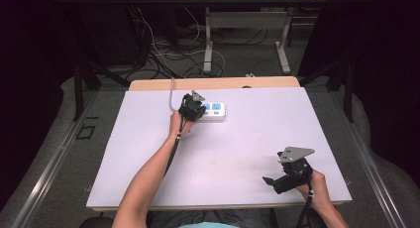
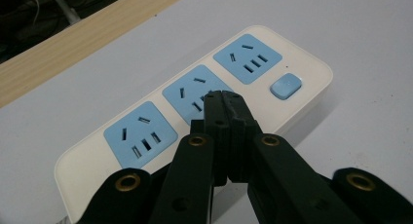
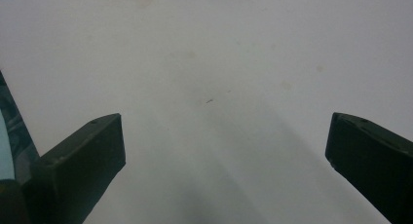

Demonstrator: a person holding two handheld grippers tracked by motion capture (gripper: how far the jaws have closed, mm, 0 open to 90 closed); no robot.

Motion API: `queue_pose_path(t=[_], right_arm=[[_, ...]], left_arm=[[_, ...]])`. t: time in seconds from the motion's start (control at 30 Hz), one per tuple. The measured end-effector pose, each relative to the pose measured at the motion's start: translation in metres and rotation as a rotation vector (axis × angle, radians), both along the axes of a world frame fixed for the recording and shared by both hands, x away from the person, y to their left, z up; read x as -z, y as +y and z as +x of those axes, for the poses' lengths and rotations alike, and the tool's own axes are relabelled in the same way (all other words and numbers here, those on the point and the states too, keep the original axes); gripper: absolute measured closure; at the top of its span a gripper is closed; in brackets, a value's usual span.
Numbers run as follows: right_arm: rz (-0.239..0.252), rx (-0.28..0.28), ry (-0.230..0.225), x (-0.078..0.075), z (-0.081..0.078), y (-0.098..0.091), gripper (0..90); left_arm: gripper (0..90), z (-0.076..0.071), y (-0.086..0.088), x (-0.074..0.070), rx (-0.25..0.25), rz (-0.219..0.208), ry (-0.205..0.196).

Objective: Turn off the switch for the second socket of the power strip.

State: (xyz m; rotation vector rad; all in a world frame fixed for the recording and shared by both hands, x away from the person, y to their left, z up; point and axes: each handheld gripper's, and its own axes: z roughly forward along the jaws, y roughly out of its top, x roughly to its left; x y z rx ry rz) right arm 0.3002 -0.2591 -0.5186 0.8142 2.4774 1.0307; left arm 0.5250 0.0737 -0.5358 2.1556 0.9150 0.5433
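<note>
Near you, your right gripper [image 1: 271, 180] rests low by the desk [image 1: 237, 153] edge, its fingers [image 3: 83, 160] spread wide with nothing between them. Farther out, your left gripper [image 2: 225, 98] has its fingers pressed together on nothing, tips down over the middle socket of the white power strip [image 1: 212, 110], which lies near the desk's far edge. If you push here, you could miss the blue switch [image 2: 287, 85] beside it, or slide the strip away. Your left arm is stretched forward.

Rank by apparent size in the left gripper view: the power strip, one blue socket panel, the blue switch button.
1. Power strip, largest.
2. Socket panel; the three look alike, nearer ones slightly bigger.
3. Switch button, smallest.
</note>
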Motion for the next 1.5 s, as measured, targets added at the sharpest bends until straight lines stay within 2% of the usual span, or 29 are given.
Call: queue_pose_path(t=[0.33, 0.5, 0.6, 0.7, 0.77, 1.37, 1.5], right_arm=[[0.000, 0.000, 0.002, 0.0001, 0.0002, 0.0000, 0.5], [0.001, -0.009, -0.006, 0.0000, 0.0009, 0.0002, 0.5], [0.001, -0.002, 0.008, 0.0002, -0.0003, 0.0007, 0.5], [-0.002, -0.011, -0.008, 0.0005, 0.0010, 0.0005, 0.5], [0.000, -0.004, 0.003, 0.0006, 0.0006, 0.0008, 0.5], [0.002, -0.003, 0.002, 0.0009, 0.0012, 0.0010, 0.5], [0.001, -0.005, 0.005, 0.0008, 0.0016, 0.0006, 0.5]], left_arm=[[89.7, 0.0015, -0.0009, 0.0032, 0.011, -0.004, 0.011], [89.8, 0.0019, -0.0006, 0.0039, -0.002, -0.009, 0.013], [89.8, 0.0025, 0.0002, 0.0043, -0.018, -0.026, 0.024], [89.9, 0.0038, 0.0030, 0.0047, -0.021, -0.044, 0.038], [89.9, 0.0045, 0.0045, 0.0049, -0.021, -0.049, 0.041], [90.0, 0.0060, 0.0072, 0.0061, -0.006, -0.071, 0.047], [90.0, 0.0060, 0.0069, 0.0057, -0.003, -0.059, 0.041]])
